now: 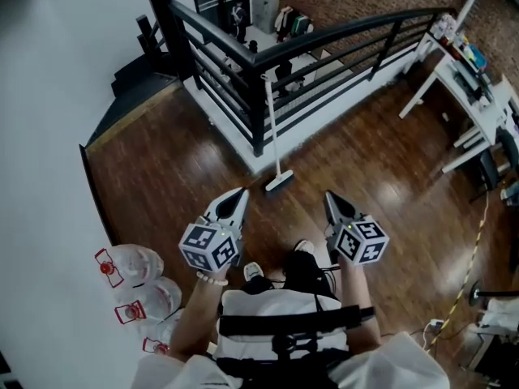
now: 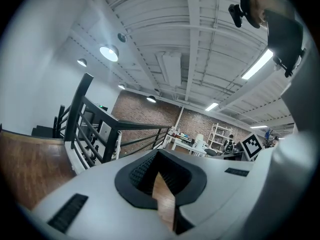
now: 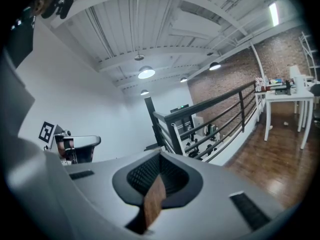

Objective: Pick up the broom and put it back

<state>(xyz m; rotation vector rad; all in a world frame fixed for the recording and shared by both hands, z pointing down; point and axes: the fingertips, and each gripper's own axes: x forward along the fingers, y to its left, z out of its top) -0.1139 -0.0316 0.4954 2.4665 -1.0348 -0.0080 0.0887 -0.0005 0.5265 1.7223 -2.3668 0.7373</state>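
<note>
A person stands on a dark wooden floor [image 1: 381, 185] with a claw in each hand, both pointing forward and slightly down. The left claw [image 1: 241, 194] is clenched, its jaws drawn together on nothing, with only a sliver of floorboard showing through the hollow behind the tips. The right claw [image 1: 331, 197] is clenched and empty in the same way.

The broom [image 1: 276, 140] stands ahead of both claws, beyond the gap between their tips and a little nearer the left one. Its brush head is on the boards and its pale handle rises almost upright along the black railing [image 1: 258, 112]. From this height the handle looks to be leaning on the railing's post, though the contact itself is too fine to make out. Neither claw touches the broom; open floor lies between the tips and the brush head.

Off to the left claw's outer side and slightly behind it, clear water jugs [image 1: 136, 264] sit by the white wall. Far out past the right claw stands a white table [image 1: 478, 104].

On this evidence no pick-up is under way. Either the whole job lies ahead, meaning closing the gap, opening a claw, taking the handle and carrying it to its place, or the broom is already parked at the railing and nothing is left.
</note>
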